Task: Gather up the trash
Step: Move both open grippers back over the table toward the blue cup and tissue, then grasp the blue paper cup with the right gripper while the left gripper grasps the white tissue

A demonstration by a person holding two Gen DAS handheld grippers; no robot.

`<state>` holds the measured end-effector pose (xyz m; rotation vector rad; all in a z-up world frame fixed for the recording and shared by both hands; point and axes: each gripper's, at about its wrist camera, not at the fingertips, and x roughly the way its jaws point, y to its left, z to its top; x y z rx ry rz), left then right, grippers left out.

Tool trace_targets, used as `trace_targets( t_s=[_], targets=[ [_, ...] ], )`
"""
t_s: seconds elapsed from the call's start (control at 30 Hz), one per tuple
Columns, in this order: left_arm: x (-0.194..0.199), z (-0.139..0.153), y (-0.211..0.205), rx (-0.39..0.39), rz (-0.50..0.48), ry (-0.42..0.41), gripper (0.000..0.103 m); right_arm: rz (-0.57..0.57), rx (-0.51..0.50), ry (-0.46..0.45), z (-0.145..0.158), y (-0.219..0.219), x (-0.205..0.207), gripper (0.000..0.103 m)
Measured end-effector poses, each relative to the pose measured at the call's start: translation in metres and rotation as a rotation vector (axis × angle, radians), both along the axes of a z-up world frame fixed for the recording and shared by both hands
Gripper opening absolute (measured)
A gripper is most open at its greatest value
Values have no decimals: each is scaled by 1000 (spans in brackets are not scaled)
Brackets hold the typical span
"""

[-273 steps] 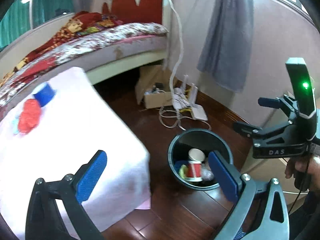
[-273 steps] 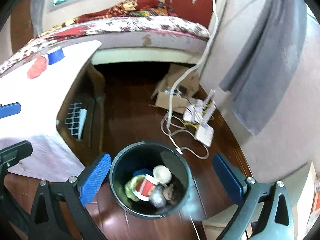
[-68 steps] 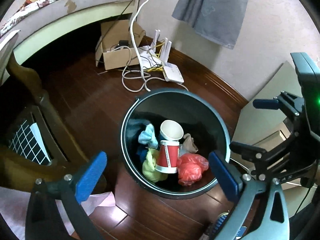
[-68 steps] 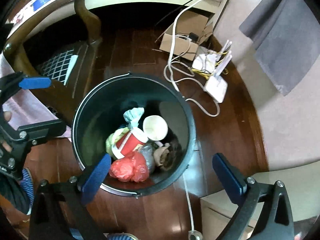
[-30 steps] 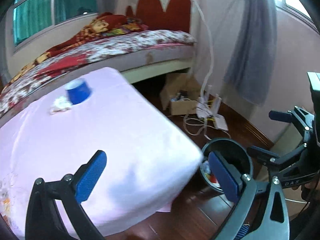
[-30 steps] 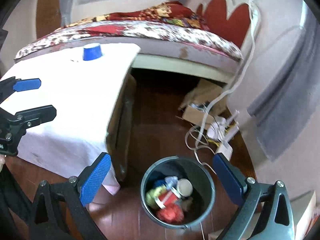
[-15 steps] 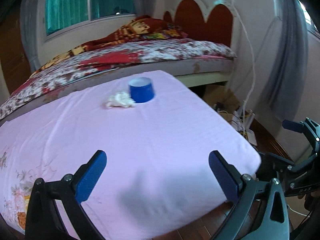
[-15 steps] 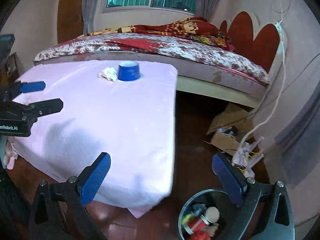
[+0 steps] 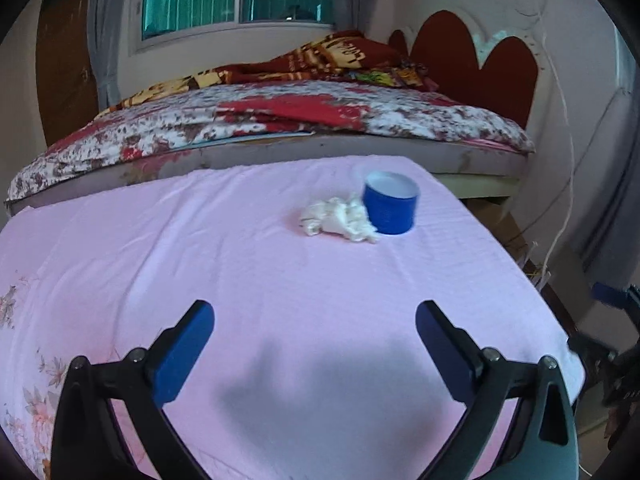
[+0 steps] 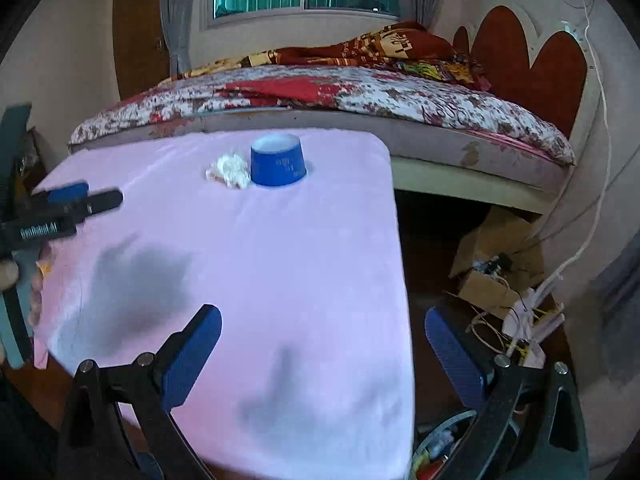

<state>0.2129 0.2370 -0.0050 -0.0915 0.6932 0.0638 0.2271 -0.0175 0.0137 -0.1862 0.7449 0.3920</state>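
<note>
A crumpled white tissue (image 9: pixel 339 221) lies on the pink-clothed table (image 9: pixel 280 300) beside an upturned blue paper cup (image 9: pixel 391 208). Both also show in the right wrist view, the tissue (image 10: pixel 229 169) left of the cup (image 10: pixel 278 165). My left gripper (image 9: pixel 314 344) is open and empty over the near part of the table, well short of them. My right gripper (image 10: pixel 322 346) is open and empty over the table's right edge. The left gripper shows at the left of the right wrist view (image 10: pixel 60 208). The trash bin (image 10: pixel 438 446) is partly visible low down, with trash inside.
A bed (image 9: pixel 280 120) with a floral cover stands behind the table. A cardboard box (image 10: pixel 496 264), cables and a router (image 10: pixel 528 320) lie on the dark wood floor at right. The right gripper's edge shows at the right of the left wrist view (image 9: pixel 612 344).
Both grippers have swung up from the bin to face the table. The red bag that lay on the table is in the bin. The cup and tissue are closer than half a second ago.
</note>
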Motion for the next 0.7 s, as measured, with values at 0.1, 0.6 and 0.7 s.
trace_targets(
  t_s=[0.1, 0.6, 0.7],
  targets=[
    [12, -6, 7, 0, -3, 12, 92, 10, 8, -7, 1, 16, 25, 103],
    [76, -33, 48, -58, 66, 64, 88, 74, -18, 41, -29, 121, 173, 93],
    [80, -35, 47, -54, 68, 70, 88, 75, 9, 67, -38, 136, 197, 93]
  ],
)
